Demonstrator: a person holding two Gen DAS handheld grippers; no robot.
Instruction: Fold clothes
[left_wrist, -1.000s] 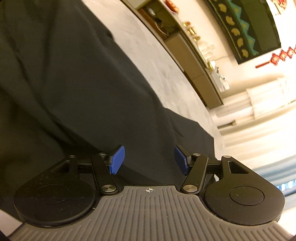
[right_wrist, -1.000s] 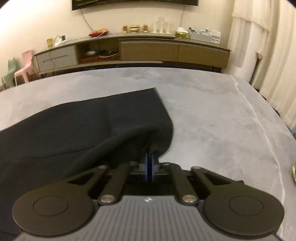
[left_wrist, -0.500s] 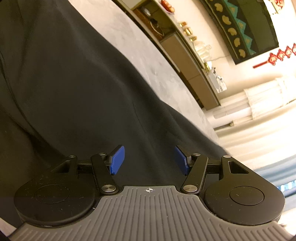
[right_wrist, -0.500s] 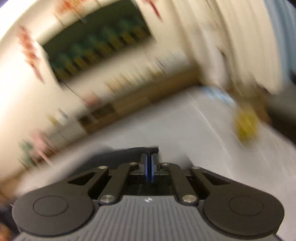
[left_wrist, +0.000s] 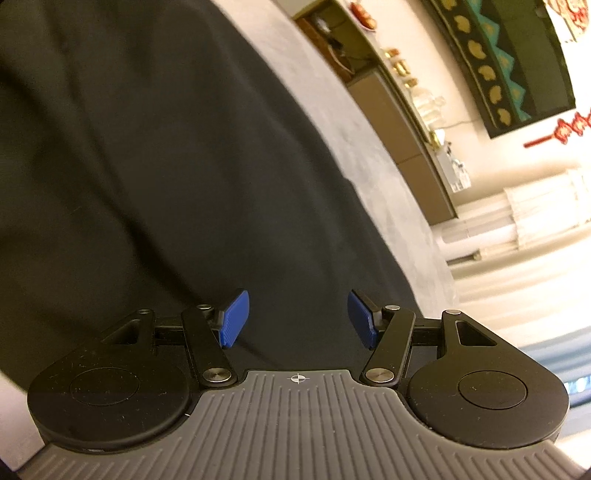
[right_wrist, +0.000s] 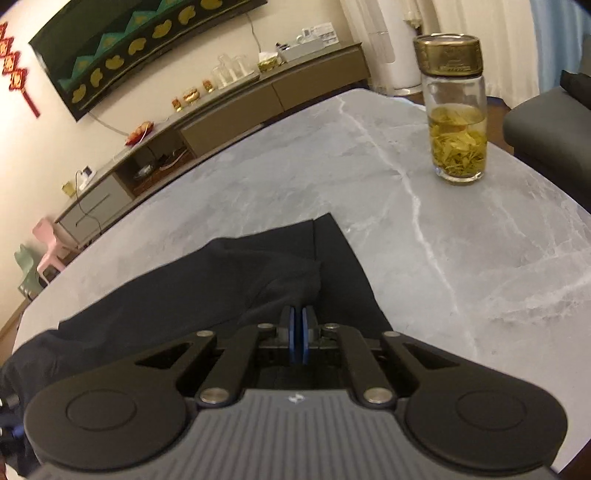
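Left wrist view
Left tool: I see my left tool (left_wrist: 297, 319) with its blue pads (left_wrist: 234, 318) spread wide and nothing between them.
Garment: the black garment (left_wrist: 155, 177) fills the left and middle of this view, lying under and ahead of the spread fingers; whether the pads touch it I cannot tell.
Counter: the grey marbled counter (left_wrist: 332, 122) shows as a band along the garment's right edge.
Room: a low sideboard (left_wrist: 402, 122) with small items on top runs beyond the counter, a dark wall hanging (left_wrist: 506, 62) above it, pale curtains (left_wrist: 517, 240) at the right.

Right wrist view
Right tool: my right tool (right_wrist: 297, 334) has its blue pads pressed together, pinching a bunched fold of the black garment (right_wrist: 207, 288).
Garment: from the pinch it spreads to the left and near side across the counter (right_wrist: 424, 229); a narrow strip runs to a corner just past the tool.
Glass jar: a glass jar (right_wrist: 455, 110) with a gold lid and yellow-green leaves in liquid stands upright at the far right, well apart from the garment.
Room: the sideboard (right_wrist: 229, 107) lies beyond the far edge, a dark sofa (right_wrist: 550, 129) at the right.
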